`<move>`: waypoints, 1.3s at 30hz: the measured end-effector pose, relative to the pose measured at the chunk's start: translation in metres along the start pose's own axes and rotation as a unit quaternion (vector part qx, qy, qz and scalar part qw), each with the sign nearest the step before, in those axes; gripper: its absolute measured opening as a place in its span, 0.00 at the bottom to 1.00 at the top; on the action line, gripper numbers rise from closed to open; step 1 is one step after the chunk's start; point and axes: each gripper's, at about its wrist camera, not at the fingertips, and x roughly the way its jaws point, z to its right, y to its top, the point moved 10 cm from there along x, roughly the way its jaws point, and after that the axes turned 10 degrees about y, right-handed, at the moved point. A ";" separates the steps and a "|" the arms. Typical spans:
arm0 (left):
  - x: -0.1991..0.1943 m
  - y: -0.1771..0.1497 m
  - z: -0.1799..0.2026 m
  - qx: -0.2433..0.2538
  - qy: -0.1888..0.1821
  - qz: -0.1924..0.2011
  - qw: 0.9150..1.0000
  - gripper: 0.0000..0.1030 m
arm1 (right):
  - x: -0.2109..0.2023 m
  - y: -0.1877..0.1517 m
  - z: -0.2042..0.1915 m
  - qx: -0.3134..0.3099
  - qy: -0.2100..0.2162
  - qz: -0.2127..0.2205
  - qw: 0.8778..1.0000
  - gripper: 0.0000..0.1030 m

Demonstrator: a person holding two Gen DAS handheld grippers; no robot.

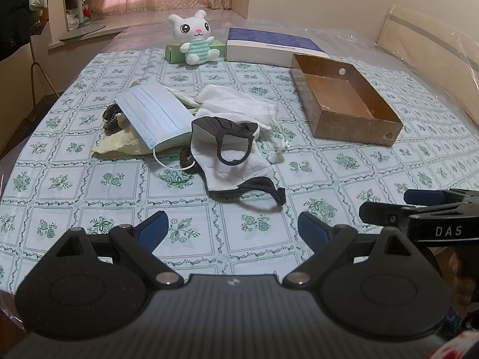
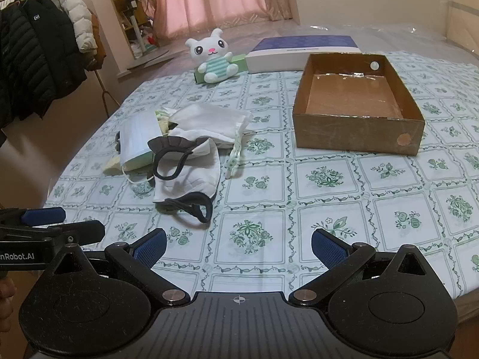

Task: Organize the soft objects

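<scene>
Both the left gripper [image 1: 230, 230] and right gripper [image 2: 238, 246] hover with jaws apart and empty, short of the heaped masks [image 1: 191, 125] left of the empty cardboard box [image 2: 356, 110]; tangled ear loops risk dragging neighbouring pieces along.

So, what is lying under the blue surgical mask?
Under the blue surgical mask a pale yellow cloth sticks out at the near edge, and a dark brown item on its left. How far they reach beneath is covered.
</scene>
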 end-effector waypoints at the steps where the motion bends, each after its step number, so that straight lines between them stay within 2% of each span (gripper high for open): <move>1: 0.000 0.001 0.000 0.000 0.000 -0.001 1.000 0.90 | 0.000 0.000 0.000 0.000 0.000 0.000 1.000 1.00; 39: -0.001 0.005 -0.001 -0.001 -0.001 -0.001 1.000 0.90 | 0.002 0.002 -0.001 0.000 0.001 0.000 1.000 1.00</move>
